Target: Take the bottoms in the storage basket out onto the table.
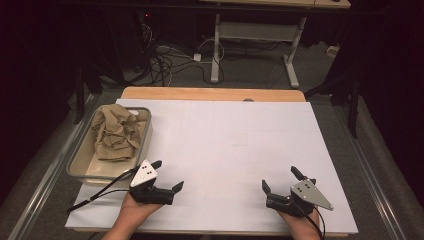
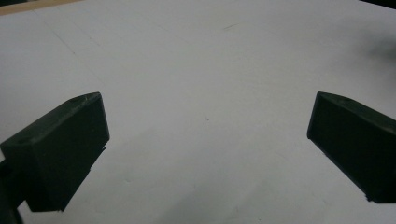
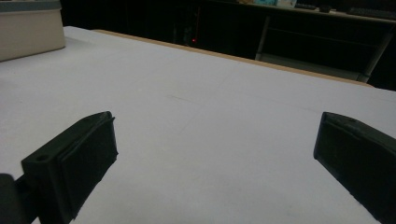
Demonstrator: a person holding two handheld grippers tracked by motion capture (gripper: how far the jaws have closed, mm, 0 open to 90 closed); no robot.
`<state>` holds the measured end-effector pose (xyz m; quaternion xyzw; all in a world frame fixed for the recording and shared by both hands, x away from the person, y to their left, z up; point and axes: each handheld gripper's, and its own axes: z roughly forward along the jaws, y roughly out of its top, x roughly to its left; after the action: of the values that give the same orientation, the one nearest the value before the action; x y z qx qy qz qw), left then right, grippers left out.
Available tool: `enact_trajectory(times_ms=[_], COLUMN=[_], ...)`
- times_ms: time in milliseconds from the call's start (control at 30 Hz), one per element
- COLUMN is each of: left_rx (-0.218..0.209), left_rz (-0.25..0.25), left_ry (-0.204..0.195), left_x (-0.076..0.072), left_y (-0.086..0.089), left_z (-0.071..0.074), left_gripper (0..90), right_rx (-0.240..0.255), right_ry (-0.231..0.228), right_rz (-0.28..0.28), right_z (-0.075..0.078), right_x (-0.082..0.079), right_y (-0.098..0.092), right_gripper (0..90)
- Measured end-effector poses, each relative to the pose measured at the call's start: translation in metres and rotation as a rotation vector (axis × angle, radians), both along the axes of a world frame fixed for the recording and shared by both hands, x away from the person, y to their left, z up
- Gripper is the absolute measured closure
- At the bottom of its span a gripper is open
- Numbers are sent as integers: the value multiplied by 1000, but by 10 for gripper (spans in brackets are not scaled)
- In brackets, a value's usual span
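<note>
A clear plastic bin point(image 1: 75, 165) at the table's left holds a crumpled tan cloth point(image 1: 116, 132). My left gripper point(image 1: 168, 175) rests low near the front edge, just right of the bin's near corner, open with nothing between its jaws; its own view point(image 2: 208, 119) looks onto bare white sheet. My right gripper point(image 1: 280, 179) sits open at the front right, also holding nothing; in the right gripper view point(image 3: 215, 135) the bin's wall point(image 3: 28, 28) shows far off at upper left.
A white sheet point(image 1: 225, 140) covers most of the wooden table point(image 1: 210, 93). Beyond the far edge are cables point(image 1: 160, 62) on the floor and a desk frame point(image 1: 260, 35). Dark surroundings flank both sides.
</note>
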<state>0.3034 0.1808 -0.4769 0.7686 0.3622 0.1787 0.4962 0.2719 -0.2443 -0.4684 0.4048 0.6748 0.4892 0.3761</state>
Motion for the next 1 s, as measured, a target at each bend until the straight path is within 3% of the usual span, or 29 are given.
enact_trajectory(times_ms=[233, 333, 467, 600, 767, 1000], left_rx=[29, 40, 23, 47, 34, 12], left_rz=[-14, -19, -18, -10, -65, -84], left_ry=[23, 17, 15, 6, 2, -12], left_x=[0, -2, -4, -6, -11, -17], left_y=[-1, -1, 0, 0, -3, -2], left_z=[1, 5, 11, 17, 26, 37], left_gripper=[0, 0, 0, 0, 0, 0], right_rx=[0, 0, 5, 6, 4, 1], right_ry=[9, 13, 12, 11, 10, 12], right_rz=[7, 9, 10, 8, 13, 17], right_z=[-1, -2, -1, -1, -1, -2], right_x=[1, 1, 2, 2, 2, 2], right_y=[0, 1, 1, 2, 3, 4], right_gripper=[4, 4, 4, 4, 4, 4])
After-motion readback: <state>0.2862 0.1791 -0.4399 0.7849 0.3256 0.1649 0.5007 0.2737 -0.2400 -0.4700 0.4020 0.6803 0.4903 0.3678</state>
